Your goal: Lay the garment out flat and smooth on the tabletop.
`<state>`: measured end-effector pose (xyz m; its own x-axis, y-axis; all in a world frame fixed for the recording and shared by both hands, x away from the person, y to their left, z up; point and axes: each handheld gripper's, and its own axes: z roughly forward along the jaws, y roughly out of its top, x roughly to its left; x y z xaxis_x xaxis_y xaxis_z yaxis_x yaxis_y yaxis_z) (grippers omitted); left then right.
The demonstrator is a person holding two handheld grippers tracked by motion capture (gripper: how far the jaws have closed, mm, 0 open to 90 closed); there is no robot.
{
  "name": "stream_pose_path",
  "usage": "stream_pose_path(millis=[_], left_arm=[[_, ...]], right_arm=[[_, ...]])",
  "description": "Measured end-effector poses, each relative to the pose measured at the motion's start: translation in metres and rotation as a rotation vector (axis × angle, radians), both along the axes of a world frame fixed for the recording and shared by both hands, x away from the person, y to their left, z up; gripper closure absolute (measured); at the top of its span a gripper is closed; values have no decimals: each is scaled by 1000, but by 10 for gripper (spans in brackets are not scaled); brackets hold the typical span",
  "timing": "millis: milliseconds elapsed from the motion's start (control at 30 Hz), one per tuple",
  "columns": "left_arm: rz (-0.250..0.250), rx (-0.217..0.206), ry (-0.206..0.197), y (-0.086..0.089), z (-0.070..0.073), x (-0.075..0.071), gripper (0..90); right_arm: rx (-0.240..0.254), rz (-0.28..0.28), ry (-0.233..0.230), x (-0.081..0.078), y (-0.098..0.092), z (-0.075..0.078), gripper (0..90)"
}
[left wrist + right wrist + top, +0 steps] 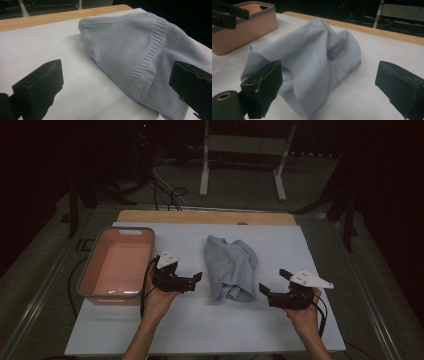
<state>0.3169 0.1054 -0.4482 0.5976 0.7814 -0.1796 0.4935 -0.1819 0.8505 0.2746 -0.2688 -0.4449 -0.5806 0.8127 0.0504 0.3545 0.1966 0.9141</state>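
A crumpled pale grey-blue knit garment (230, 267) lies in the middle of the white sheet (200, 330). My left gripper (194, 281) hovers just left of it, jaws wide apart and pointing at it. My right gripper (274, 281) sits just right of the garment's near end, also open and aimed at it. In the left gripper view the garment (130, 50) lies ahead between the spread jaws of the left gripper (116, 86), ribbed seam showing. In the right gripper view the garment (312, 60) bunches up in front of the right gripper (330, 87). Neither gripper holds anything.
A pink basin with a grey rim (90, 265) stands empty at the left edge of the sheet, also seen as the basin (244, 30) in the right gripper view. A wooden board edge (205, 216) runs along the back. A white frame stand (242, 150) and cables lie on the floor beyond.
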Motion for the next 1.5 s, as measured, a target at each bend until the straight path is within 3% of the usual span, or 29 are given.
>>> stream_pose_path(millis=[300, 633, 800, 1000, 1200, 1300, 1367, 1500], left_arm=[[-1, -10, -9, 1, 1, -3, 6], [-7, -20, -11, 1, 2, -4, 6], [-11, -17, -12, 0, 2, -5, 6], [-15, -21, -20, -1, 4, -7, 6], [-17, -27, -22, -1, 4, -7, 6], [-18, -25, -20, -2, 4, -7, 6], [-21, -23, -20, -2, 4, -8, 6], [-17, -30, -20, -2, 4, -8, 6]], right_arm=[[-41, 22, 8, 27, 30, 20, 80], [-60, 53, 88, 54, 60, 24, 165], [-76, 72, 111, 65, 72, 23, 269], [-118, 35, 181, 80, 79, 17, 466], [-163, 32, 234, 89, 86, 8, 528], [-181, 59, 259, 91, 89, 3, 733], [-190, 70, 249, 90, 92, 3, 838], [-206, 63, 207, 87, 95, 7, 864]])
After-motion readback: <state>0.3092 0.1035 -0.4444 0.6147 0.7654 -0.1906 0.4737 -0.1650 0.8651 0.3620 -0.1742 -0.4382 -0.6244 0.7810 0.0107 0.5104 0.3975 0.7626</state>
